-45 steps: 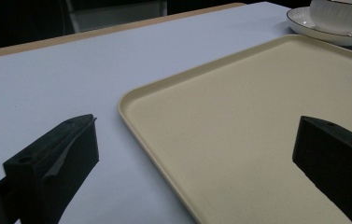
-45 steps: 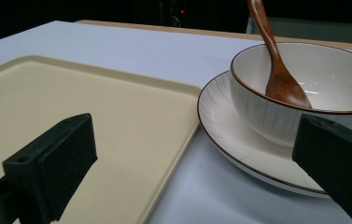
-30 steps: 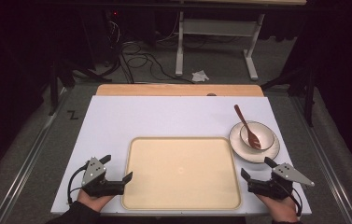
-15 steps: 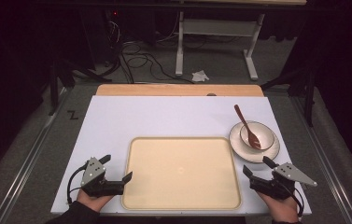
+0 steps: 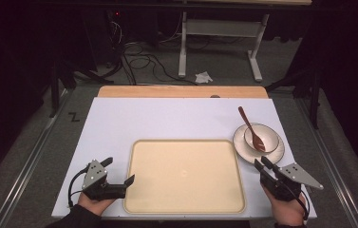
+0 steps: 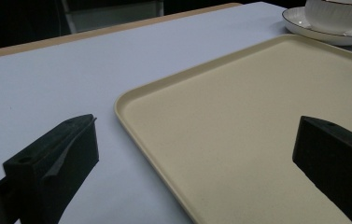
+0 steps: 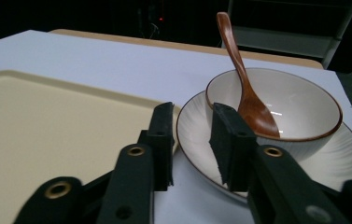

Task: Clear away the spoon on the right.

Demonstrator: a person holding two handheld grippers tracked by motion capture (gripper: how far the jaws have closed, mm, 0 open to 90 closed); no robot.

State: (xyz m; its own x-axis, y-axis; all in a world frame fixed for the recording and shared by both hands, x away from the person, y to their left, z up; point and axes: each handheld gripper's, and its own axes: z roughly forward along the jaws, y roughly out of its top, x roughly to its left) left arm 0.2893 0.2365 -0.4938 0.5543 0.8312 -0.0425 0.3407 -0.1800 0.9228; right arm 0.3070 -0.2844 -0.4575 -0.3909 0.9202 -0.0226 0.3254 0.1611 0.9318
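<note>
Our left gripper (image 5: 128, 180) rests wide open at the tray's (image 5: 184, 175) left edge, holding nothing. The saucer (image 5: 243, 147), with bowl (image 5: 261, 137) and spoon (image 5: 251, 129), sits off the tray's right edge. Our right gripper (image 7: 191, 140), narrowly open, straddles the saucer's near rim; we judge nothing moved yet.

Each black gripper, left gripper (image 5: 118, 184) and right gripper (image 5: 265, 166), carries a grey three-cornered plate, brass-ringed screw holes and a trailing black cable; dark sleeves cover the forearms.
</note>
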